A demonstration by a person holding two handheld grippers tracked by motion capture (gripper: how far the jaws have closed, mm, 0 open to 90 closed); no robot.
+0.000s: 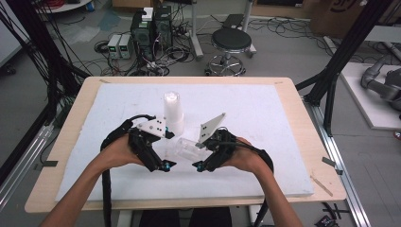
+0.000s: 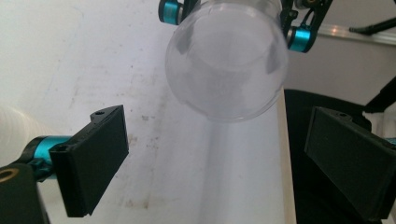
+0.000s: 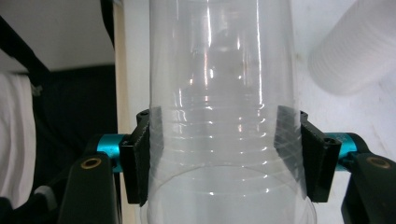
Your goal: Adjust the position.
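Two hand-held grippers work over one white foam board that covers one wooden table. The right gripper is clamped on one clear plastic cup, both jaws pressed against its sides; the cup is held off the board, lying sideways between the two grippers. The left gripper has its jaws spread wide apart, nothing between them, facing the cup's round end. One stack of white cups stands upright on the board just behind the grippers.
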